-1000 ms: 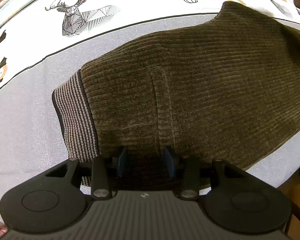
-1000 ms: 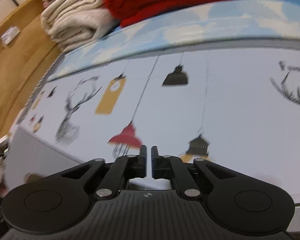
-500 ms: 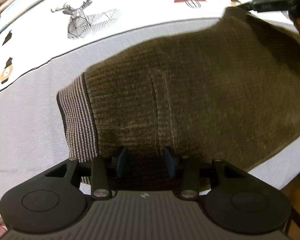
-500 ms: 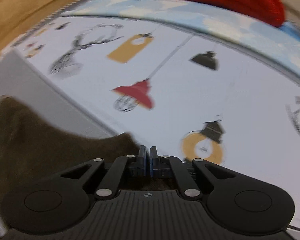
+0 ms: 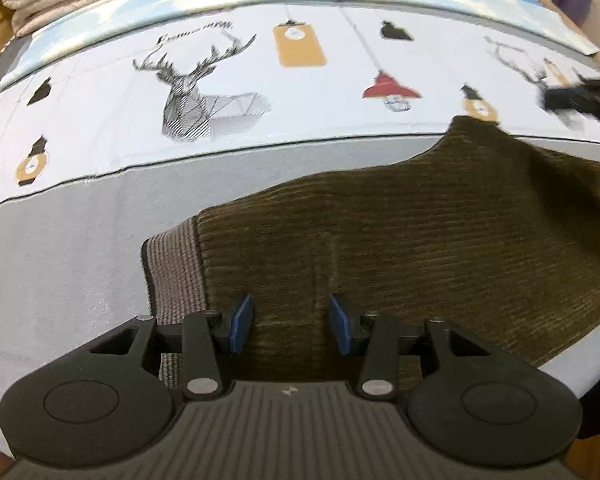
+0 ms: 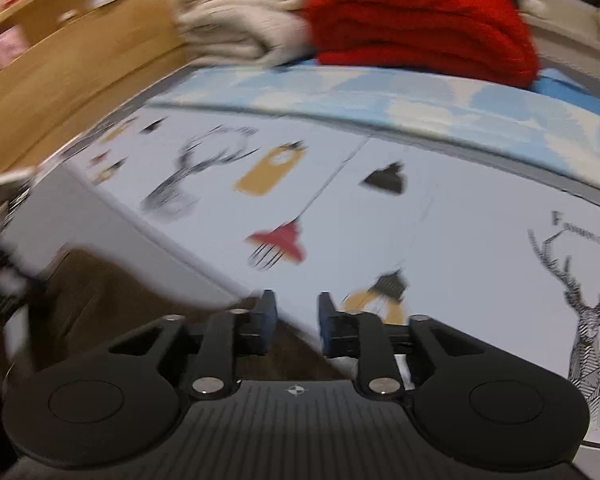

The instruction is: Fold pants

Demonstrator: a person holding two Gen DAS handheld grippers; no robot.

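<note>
Olive-brown corduroy pants [image 5: 420, 248] lie folded on the printed bed sheet [image 5: 300, 120], right gripper [image 6: 296, 320] having just opened and let go of their far corner, left gripper [image 5: 290, 324] part-open, empty above the striped waistband [image 5: 172, 272]: fold apparently laid.

Left claw [image 5: 291, 326] hovers agape over folded brown pants [image 5: 420, 248].
</note>
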